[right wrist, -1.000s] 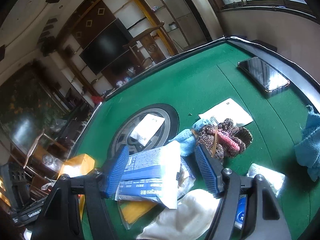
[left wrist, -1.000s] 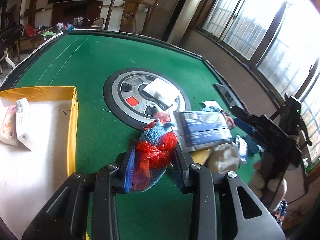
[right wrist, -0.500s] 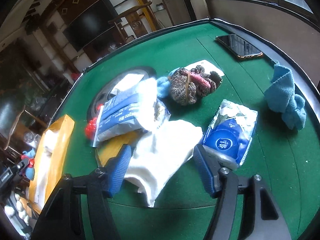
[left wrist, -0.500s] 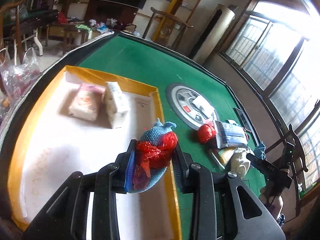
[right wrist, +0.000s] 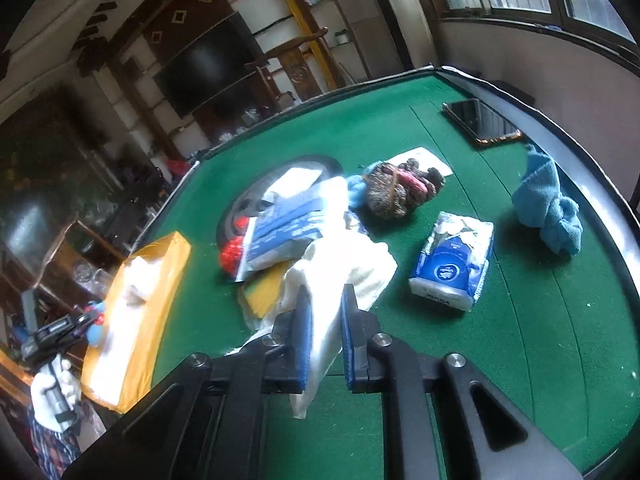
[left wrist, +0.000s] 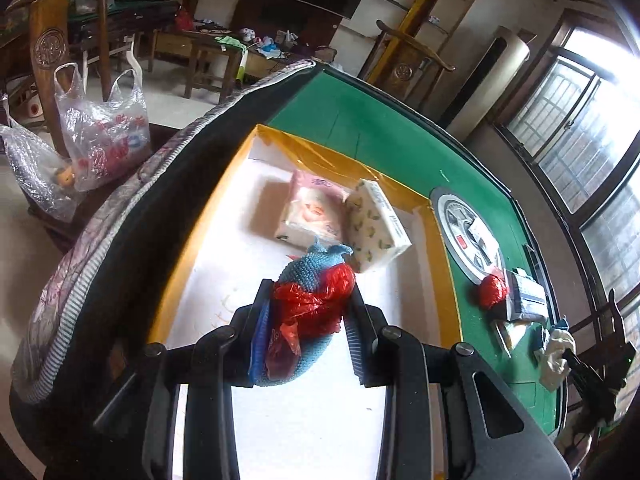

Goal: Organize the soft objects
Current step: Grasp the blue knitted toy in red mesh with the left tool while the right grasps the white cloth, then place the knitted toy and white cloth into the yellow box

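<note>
My left gripper [left wrist: 306, 312] is shut on a blue knitted toy wrapped in red plastic [left wrist: 308, 308] and holds it above the white floor of the yellow-rimmed box [left wrist: 434, 280]. Two tissue packs [left wrist: 312, 210] lie at the box's far end. My right gripper [right wrist: 324, 320] is shut on a white cloth [right wrist: 340, 268] at the pile on the green table [right wrist: 520, 360]. The pile holds a blue-and-white pack [right wrist: 288, 228], a red ball [right wrist: 230, 254] and a yellow item [right wrist: 264, 292].
A brown knitted bundle [right wrist: 400, 188], a blue tissue pack [right wrist: 452, 264], a blue towel [right wrist: 548, 208] and a phone [right wrist: 480, 120] lie on the table. The yellow box [right wrist: 136, 312] stands at the table's left edge. Plastic bags [left wrist: 100, 128] sit on the floor.
My left gripper carried the knitted toy from the pile to above the box. My right gripper drew back from the blue-and-white pack and shut on the white cloth.
</note>
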`<state>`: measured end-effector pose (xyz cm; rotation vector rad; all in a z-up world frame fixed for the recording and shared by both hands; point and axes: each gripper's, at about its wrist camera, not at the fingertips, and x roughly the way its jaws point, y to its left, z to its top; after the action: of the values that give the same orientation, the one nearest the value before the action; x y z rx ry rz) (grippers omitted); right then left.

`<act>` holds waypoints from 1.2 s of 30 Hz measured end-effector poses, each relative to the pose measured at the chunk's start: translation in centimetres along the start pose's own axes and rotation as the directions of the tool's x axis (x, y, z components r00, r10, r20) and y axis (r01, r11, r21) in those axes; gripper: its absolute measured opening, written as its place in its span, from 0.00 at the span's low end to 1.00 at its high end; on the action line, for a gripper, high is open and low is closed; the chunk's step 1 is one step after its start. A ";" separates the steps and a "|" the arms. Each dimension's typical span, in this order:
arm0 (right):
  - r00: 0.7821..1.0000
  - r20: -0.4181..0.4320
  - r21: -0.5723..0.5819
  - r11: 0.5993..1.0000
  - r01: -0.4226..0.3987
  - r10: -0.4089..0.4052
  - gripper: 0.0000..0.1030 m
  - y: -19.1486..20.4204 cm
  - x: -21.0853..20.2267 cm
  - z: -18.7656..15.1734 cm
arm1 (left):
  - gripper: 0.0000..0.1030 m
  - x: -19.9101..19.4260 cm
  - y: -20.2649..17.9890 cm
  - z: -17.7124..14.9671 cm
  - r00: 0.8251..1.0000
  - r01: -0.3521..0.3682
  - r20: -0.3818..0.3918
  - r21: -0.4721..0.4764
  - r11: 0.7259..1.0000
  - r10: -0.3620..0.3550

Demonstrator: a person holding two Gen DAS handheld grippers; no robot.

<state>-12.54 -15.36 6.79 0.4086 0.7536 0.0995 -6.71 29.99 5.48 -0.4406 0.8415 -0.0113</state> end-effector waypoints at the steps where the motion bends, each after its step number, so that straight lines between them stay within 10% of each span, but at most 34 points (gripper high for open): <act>1: 1.000 0.003 -0.022 1.000 -0.017 0.017 0.12 0.9 -0.4 0.1 | 0.30 0.4 0.4 0.3 1.000 -0.011 -0.009 -0.006 1.000 0.011; 9: 0.985 -0.079 -0.199 0.966 -0.167 0.153 0.12 11.1 2.5 0.6 | 0.33 4.2 2.2 3.7 0.995 -0.083 -0.062 -0.020 0.996 0.082; 15: 0.962 -0.175 -0.303 0.918 -0.256 0.210 0.12 19.4 8.3 1.1 | 0.54 6.8 2.5 5.6 0.990 -0.134 -0.048 -0.013 0.991 0.134; 21: 0.956 -0.246 -0.374 0.895 -0.243 0.157 0.12 25.7 15.8 1.8 | 0.59 6.6 3.2 4.8 0.998 -0.056 -0.030 -0.085 0.995 0.054; 36: 0.946 -0.321 -0.368 0.916 -0.158 0.034 0.25 27.9 25.6 1.3 | 0.69 -0.6 3.9 3.1 0.993 0.083 0.090 -0.126 0.989 -0.072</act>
<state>8.61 15.77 2.23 0.0455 0.9981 0.4096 -5.48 34.80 6.20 -0.5922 0.7432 -0.0101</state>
